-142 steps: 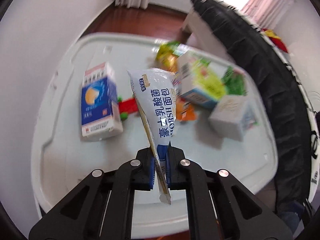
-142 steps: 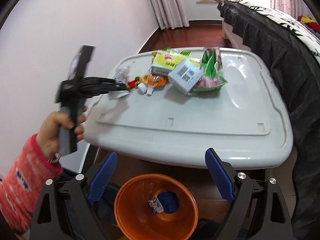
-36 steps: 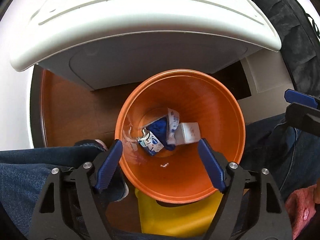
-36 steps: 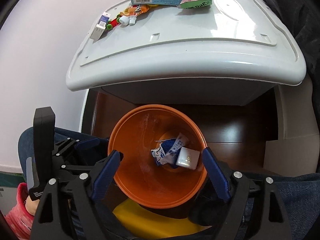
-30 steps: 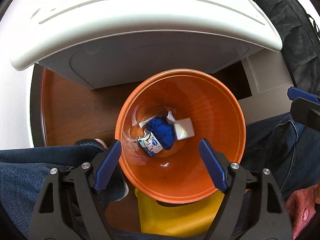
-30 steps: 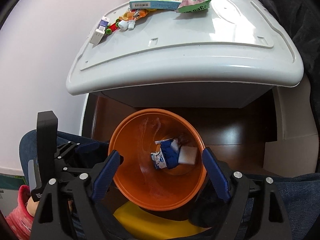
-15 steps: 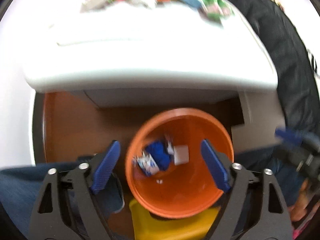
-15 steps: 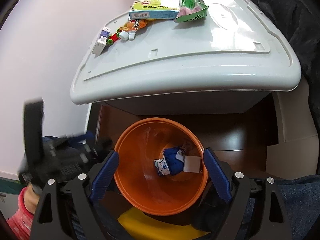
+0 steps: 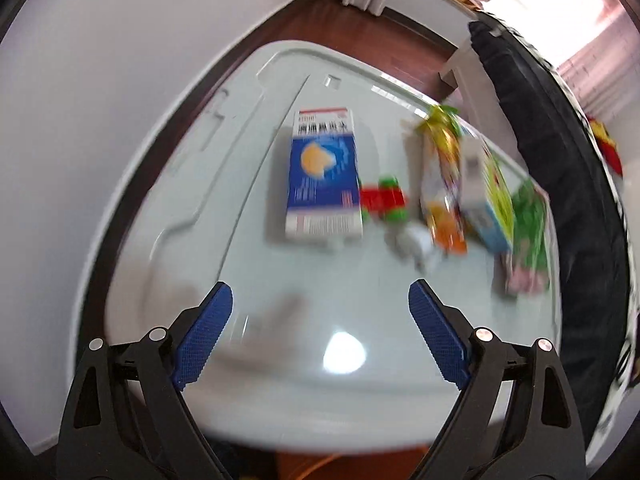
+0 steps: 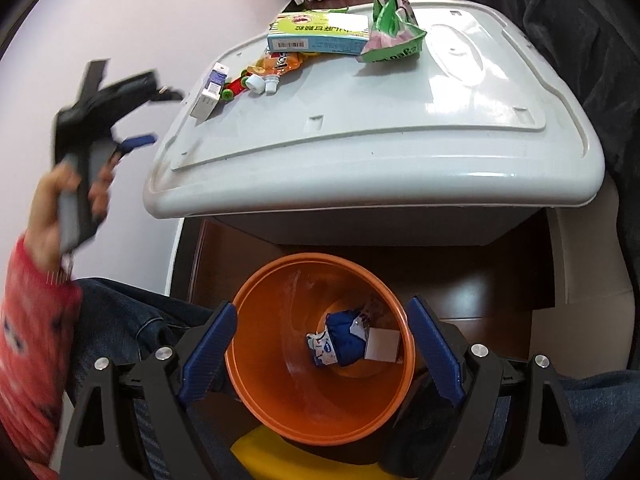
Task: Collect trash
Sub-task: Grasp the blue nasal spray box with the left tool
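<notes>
left gripper off the bin, back over the table trash

blue-and-white carton (image 9: 323, 178) lies flat on the pale lid-like table top (image 9: 200, 216), nearest the left gripper (image 9: 318, 332). red-green piece (image 9: 382, 198) just beside it; snack wrappers and green box (image 9: 486, 196) further right. view blurred.

change: 0.5 s ago the left camera looked down into the orange bin (image 10: 276, 364); now it faces the table. fingers wide apart, empty. the bread wrapper (image 10: 340, 342) it held 4.7 s ago sits in the bin beside a small white box (image 10: 382, 345).

right gripper (image 10: 322, 354) hangs over the bin, fingers spread wide, empty.

judgement: drop finished; next pick probably the carton. several items remain.
</notes>
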`<state>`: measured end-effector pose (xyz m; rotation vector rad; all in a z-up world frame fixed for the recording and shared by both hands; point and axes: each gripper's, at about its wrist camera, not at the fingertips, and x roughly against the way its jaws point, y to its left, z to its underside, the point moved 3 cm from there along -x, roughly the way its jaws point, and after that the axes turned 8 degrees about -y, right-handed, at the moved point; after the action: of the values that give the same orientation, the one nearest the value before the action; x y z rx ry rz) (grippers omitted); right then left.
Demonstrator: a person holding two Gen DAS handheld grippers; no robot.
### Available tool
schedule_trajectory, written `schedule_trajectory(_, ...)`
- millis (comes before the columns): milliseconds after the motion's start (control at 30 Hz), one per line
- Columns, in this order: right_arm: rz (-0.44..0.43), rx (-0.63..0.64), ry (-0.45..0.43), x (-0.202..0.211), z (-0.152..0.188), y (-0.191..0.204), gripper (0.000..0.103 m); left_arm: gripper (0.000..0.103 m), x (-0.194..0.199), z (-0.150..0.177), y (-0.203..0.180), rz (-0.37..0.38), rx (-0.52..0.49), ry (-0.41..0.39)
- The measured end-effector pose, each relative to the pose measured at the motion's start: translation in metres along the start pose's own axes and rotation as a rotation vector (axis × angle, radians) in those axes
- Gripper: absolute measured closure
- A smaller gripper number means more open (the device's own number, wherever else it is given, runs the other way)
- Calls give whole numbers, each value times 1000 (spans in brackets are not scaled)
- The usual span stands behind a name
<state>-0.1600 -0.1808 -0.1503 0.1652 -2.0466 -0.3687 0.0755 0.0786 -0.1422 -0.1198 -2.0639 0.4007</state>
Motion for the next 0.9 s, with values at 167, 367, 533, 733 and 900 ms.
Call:
schedule_trajectory(167, 25, 37, -3, -3, 0, 2, 17, 16, -38, -34, 4, -15, 34, -4)
schedule_trajectory(367, 15, 26, 12, -9, -1, 1, 17, 20, -62, -34, 4, 34, 87, 23)
schedule_trajectory(533, 14, 18, 8, -8, -2, 0, 17, 53, -62, -32, -2, 24, 42, 20)
schedule_trajectory(733, 14, 25, -23, 0, -3, 3, 17, 53, -27, -38, 5, 70, 66, -48)
schedule_trajectory(900, 23, 45, -53, 6, -9, 9, 17, 53, 27, -31, -2, 136, 42, -125)
